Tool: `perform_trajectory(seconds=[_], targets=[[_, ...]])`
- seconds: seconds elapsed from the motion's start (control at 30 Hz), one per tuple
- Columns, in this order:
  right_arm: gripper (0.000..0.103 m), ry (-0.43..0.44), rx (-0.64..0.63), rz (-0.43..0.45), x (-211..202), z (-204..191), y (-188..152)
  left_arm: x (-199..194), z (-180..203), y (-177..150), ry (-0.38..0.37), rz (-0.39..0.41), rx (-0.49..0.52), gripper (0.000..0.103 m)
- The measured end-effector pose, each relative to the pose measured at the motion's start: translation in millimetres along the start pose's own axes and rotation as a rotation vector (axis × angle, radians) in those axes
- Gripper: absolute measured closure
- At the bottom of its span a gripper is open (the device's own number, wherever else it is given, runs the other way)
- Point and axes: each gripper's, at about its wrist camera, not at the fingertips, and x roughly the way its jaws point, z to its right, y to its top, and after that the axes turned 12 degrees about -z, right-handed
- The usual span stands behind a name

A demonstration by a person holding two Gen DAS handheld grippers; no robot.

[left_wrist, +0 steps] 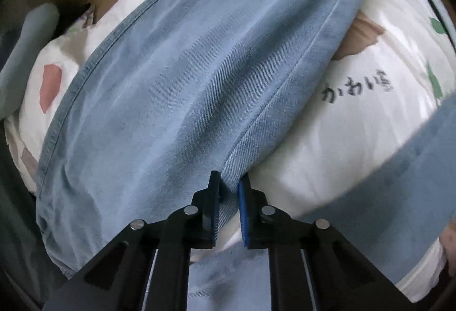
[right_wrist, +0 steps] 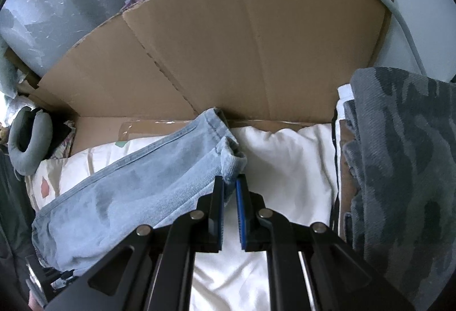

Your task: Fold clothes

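Light blue denim jeans (left_wrist: 176,100) lie across a white printed quilt (left_wrist: 356,140), running 7 to 1 o'clock. Left gripper (left_wrist: 229,197) pinches the side seam fold; right gripper (right_wrist: 229,191) pinches the leg hem. Both grips are shallow, at the edge only, so a pull may slip the denim free. The camouflage grey cloth (right_wrist: 399,168) at 3 o'clock could snag.

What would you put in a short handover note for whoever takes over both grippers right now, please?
Left gripper: shut on the seamed edge of the jeans.
Right gripper: shut on the jeans' hem end.
Jeans lie across the white printed bedding, in front of the cardboard box; a camouflage garment lies to the right.
Done: both ends gripped.
Left: make the fold, probably bringing the ends together.
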Motion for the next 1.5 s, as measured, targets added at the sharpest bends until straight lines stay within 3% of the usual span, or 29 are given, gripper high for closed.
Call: perform_trajectory(seconds=[0.5,0.87,1.13,1.2,1.27,1.33,1.5], targets=[[0.096,-0.181,-0.015,-0.141,36.1,9.5,-36.7,13.2,24.7,-20.1,-0.054,-0.046,0.112,0.094],[0.096,-0.265,-0.028,-0.154,53.0,11.1,-35.6,3.2,31.8,-31.0,-0.074,-0.037,0.171,0.098],[0.097,-0.317,-0.029,-0.151,43.4,9.5,-37.9,-8.9,36.6,-44.3,-0.101,-0.021,0.192,0.098],[0.103,-0.359,-0.035,-0.165,50.1,13.5,-39.6,-2.1,39.3,-44.6,-0.102,-0.032,0.175,0.098],[0.103,-0.349,-0.008,-0.17,55.0,22.7,-39.3,5.8,40.5,-42.9,-0.123,-0.055,0.133,0.097],[0.103,-0.286,0.008,-0.152,49.6,24.2,-38.3,9.5,40.4,-40.3,-0.145,-0.076,0.08,0.096],[0.101,-0.166,-0.068,-0.088,31.8,12.1,-37.9,-4.6,35.6,-43.6,-0.2,-0.067,0.007,0.091]])
